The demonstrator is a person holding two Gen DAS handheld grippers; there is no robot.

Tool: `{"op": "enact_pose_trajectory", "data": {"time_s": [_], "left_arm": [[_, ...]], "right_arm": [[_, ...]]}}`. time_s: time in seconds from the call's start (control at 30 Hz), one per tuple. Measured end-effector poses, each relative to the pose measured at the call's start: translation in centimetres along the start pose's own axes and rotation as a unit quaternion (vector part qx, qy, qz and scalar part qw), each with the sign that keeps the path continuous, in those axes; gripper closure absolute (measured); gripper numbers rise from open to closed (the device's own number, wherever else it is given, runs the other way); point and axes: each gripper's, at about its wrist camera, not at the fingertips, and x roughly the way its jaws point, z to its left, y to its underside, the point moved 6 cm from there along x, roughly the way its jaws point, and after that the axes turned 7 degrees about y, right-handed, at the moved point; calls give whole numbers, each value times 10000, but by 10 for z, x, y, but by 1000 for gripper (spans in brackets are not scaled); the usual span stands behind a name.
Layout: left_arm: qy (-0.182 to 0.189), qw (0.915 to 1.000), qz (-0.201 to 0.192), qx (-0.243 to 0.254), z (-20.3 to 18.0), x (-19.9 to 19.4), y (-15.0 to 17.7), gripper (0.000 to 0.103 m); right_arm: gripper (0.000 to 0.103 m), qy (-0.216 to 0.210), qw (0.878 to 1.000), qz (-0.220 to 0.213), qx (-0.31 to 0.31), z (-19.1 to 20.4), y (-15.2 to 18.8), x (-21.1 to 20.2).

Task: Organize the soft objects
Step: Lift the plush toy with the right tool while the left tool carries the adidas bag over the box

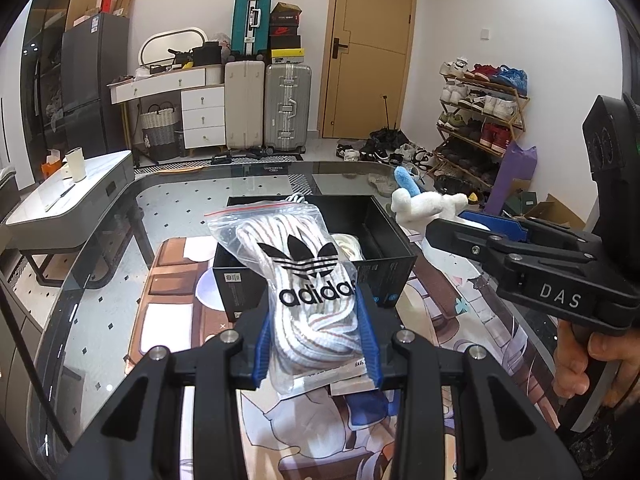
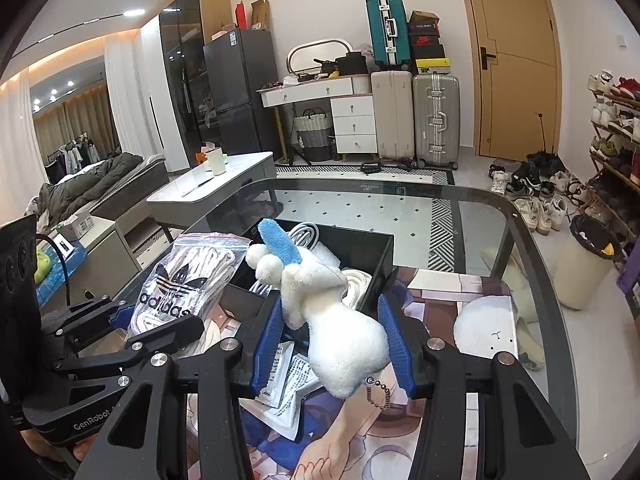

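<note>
My left gripper is shut on a clear zip bag of white laces with an Adidas logo, held above the near edge of an open black box. The bag and the left gripper also show at the left of the right wrist view. My right gripper is shut on a white plush toy with a blue ear, hanging over the box. In the left wrist view the plush and right gripper sit right of the box. White cords lie inside the box.
The box stands on a printed mat on a glass table. Paper packets and a blue item lie under the right gripper. A round white pad lies to the right. A person's hand holds the right gripper's handle.
</note>
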Motion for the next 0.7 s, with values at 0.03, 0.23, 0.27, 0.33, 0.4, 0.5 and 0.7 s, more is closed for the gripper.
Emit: {"op": "enact_pose_trajectory", "data": {"time_s": [0.03, 0.23, 0.27, 0.33, 0.4, 0.5, 0.7], "left_arm": [[4, 10000, -1, 1, 0, 0, -1, 68], [24, 10000, -67, -1, -1, 0, -13, 68], [16, 10000, -84, 15, 0, 0, -15, 68], [24, 10000, -72, 21, 2, 1, -17, 68], [50, 10000, -55, -41, 6, 2, -20, 68], [65, 10000, -70, -26, 8, 2, -27, 68], [63, 9997, -208, 100, 11, 3, -42, 68]], "right_arm": [[54, -2, 10000, 6, -10, 0, -1, 1], [54, -37, 10000, -41, -14, 2, -13, 7], [54, -47, 10000, -48, -21, 3, -15, 8], [54, -32, 10000, -54, -59, 5, -19, 11], [54, -53, 10000, -65, -27, 4, -22, 13], [54, -71, 9999, -80, 37, 4, -26, 17], [54, -85, 9999, -111, -33, 5, -32, 24]]}}
